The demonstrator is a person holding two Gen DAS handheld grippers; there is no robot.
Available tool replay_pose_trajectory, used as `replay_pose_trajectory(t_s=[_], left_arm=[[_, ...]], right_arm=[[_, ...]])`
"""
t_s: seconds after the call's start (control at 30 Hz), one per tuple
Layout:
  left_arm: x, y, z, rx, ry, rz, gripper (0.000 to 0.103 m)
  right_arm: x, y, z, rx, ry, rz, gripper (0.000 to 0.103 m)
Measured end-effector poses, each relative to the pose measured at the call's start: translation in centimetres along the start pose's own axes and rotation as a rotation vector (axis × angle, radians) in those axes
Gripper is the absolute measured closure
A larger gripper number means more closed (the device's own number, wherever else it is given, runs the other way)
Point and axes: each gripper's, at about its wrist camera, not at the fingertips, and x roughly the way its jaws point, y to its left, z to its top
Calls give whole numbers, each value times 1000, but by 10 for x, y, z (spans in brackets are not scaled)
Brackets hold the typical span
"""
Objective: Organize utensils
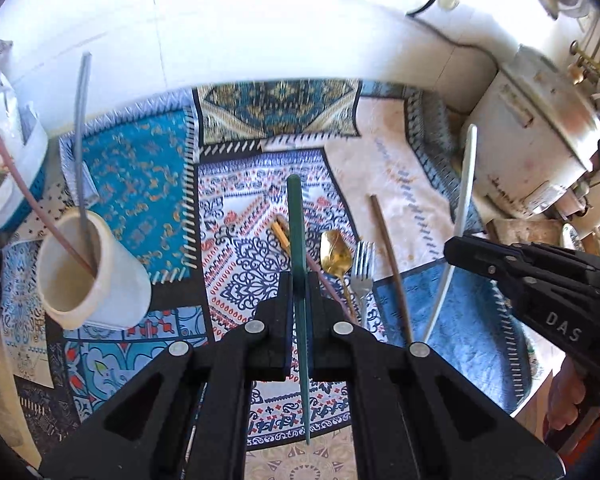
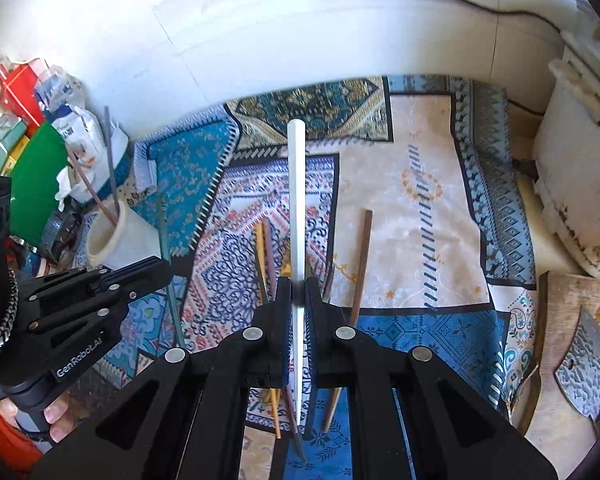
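The gold spoon [image 1: 335,258] handle and fork [image 1: 363,276] handle run hidden behind the left gripper's fingers [image 1: 327,300].

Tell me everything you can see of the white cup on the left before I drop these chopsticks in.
The white cup is a plain, cream-white cylinder, seemingly ceramic or plastic, standing on the patterned cloth at the table's left side, mouth open. Its inside looks slightly stained. Two chopsticks already lean in it: a grey chopstick and a pink chopstick, both resting against its rim. Neither tool touches it.
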Motion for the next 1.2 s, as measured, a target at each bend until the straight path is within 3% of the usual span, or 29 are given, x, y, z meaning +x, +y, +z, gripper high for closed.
replay_pose_trajectory(t_s=[0.6,0.73,0.9,1.07,1.2], left_arm=[[-96,28,10,-18,-222,-19,103],[-105,34,12,-6,-230,-21,103],[-74,47,10,-37,-112,-48,101],[-16,44,2,-53,41,-55,81],[33,32,-5,-77,157,-89,81]], right_arm=[[-50,58,21,-73,-163,2,97],[-60,69,28,-84,-208,-4,97],[-67,67,30,-72,-240,-21,97],[-68,51,26,-41,-241,-62,97],[-67,29,19,0,-225,-87,97]])
